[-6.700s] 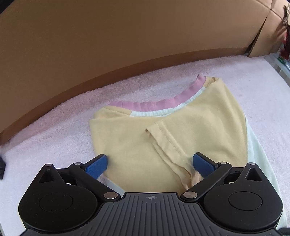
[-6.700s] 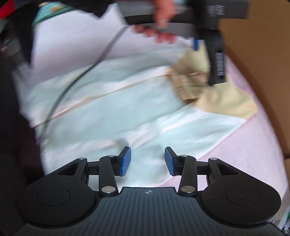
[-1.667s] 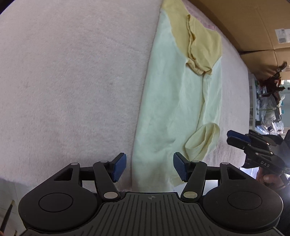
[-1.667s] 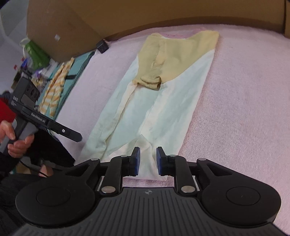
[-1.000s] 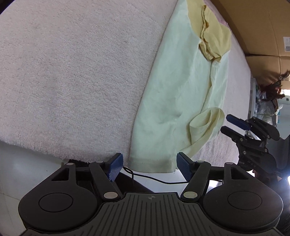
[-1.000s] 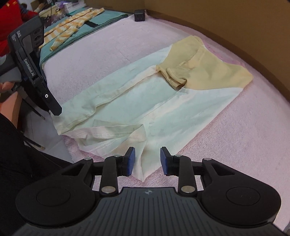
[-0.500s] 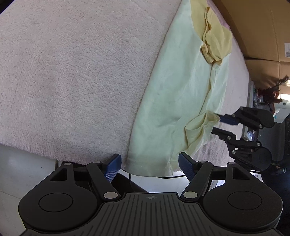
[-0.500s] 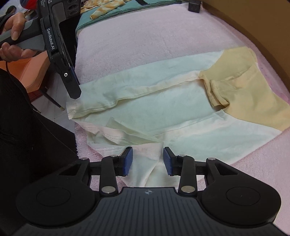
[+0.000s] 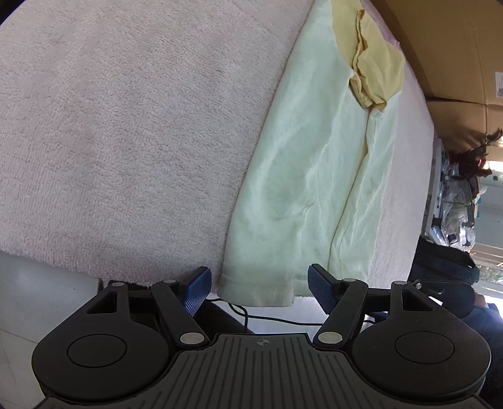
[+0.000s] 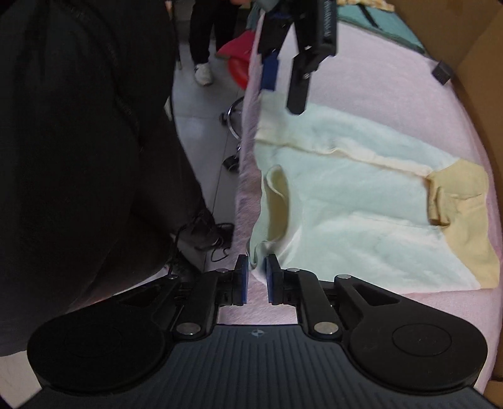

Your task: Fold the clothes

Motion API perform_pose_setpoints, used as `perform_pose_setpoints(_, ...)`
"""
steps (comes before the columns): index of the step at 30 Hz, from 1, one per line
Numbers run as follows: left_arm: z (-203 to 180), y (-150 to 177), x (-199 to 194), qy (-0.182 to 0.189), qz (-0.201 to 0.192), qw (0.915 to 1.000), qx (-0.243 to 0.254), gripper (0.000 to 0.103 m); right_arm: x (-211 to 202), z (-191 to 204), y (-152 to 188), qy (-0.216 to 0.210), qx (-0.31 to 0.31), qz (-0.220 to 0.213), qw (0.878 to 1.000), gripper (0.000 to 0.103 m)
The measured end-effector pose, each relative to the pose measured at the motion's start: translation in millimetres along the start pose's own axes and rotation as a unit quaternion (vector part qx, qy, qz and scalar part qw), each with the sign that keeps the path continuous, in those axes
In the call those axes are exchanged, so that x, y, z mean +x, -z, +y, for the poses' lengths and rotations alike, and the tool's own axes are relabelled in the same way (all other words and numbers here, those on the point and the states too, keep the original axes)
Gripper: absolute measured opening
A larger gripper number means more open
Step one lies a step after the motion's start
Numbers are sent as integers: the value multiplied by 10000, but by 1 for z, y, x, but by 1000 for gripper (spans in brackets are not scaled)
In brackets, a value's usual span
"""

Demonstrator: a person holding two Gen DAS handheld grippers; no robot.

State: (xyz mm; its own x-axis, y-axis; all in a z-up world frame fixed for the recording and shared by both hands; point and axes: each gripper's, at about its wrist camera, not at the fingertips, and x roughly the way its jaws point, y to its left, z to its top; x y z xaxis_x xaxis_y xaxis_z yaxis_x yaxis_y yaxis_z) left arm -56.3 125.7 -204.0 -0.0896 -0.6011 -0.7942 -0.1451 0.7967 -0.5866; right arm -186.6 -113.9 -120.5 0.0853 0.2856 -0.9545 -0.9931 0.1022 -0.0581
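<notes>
A pale green garment (image 9: 308,176) with a yellow top section (image 9: 380,66) lies lengthwise on the pink towel, its hem hanging at the table's near edge. My left gripper (image 9: 258,291) is open, and its blue pads (image 9: 198,288) stand either side of that hem without touching it. The right wrist view shows the same garment (image 10: 355,195), and my right gripper (image 10: 256,278) is shut on its near hem corner at the table edge. The left gripper (image 10: 283,83) also appears there, over the far hem corner.
The pink towel (image 9: 125,126) covers the table, which drops to the floor just before the grippers. Cardboard walls (image 10: 465,34) back the table. A small black box (image 10: 441,70) and a teal cloth (image 10: 377,15) lie far off. A person in dark clothing (image 10: 78,141) fills the left.
My right gripper swung round to the table edge and its fingers narrowed onto the hem corner. The left gripper edged closer to the hem. The right gripper left the left wrist view.
</notes>
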Motion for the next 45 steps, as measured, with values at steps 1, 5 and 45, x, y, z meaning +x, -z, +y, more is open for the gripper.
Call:
perform_pose_setpoints(1,0,0,0,-8,-3,10000,13,81,2,1,2,-130,158,62,9998,15)
perform_pose_setpoints(5,1,1,0,13,-45,10000,-2,81,-5,-19,23,-534,1854,-357,9806,18)
perform_pose_setpoints(45,-41,-3,-2,-736,-6,9941,802,7,30,-58,135,-1910,7619,-2017,5851,4)
